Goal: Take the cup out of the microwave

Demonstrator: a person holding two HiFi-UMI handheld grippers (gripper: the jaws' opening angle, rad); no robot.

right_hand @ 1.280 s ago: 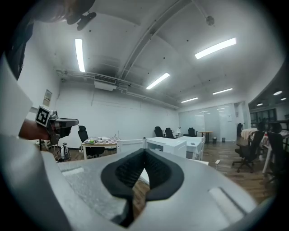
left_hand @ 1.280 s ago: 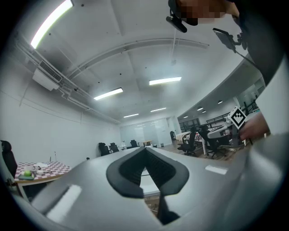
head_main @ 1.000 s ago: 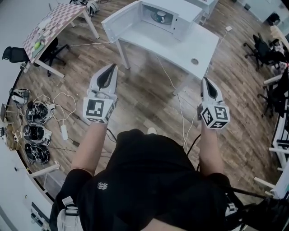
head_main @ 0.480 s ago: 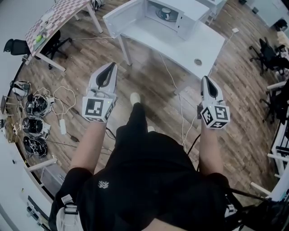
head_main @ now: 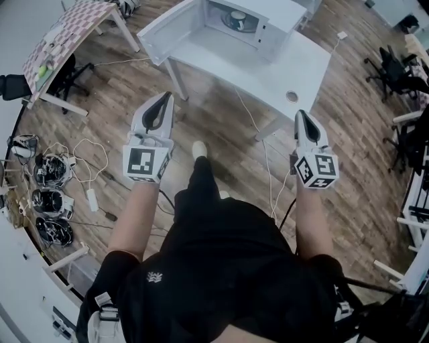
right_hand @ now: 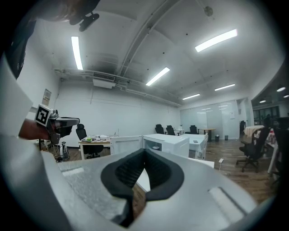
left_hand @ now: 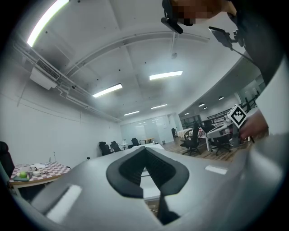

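The cup (head_main: 238,21) sits inside the microwave (head_main: 276,30), a white box at the top centre of the head view. It shows as a small, round, pale shape on the cavity floor. The microwave door (head_main: 169,32) stands wide open toward the upper left, a flat white panel. The microwave rests on a smooth white table (head_main: 268,70) with thin legs. A small round disc (head_main: 290,96) lies near the table's lower right corner.

The left gripper (head_main: 165,100) is a grey moulded shell with black ribbed pads. Its jaws meet tip to tip with nothing between them. The right gripper (head_main: 302,117) has the same build and is also closed and empty. Both are well short of the table, over a floor (head_main: 221,127) of brown wood planks.

The floor between the grippers and the table's near edge is open, crossed only by a thin white cable (head_main: 265,153). A checked table (head_main: 67,30) stands at the upper left and black chairs (head_main: 395,67) line the right edge, all well apart from the white table.
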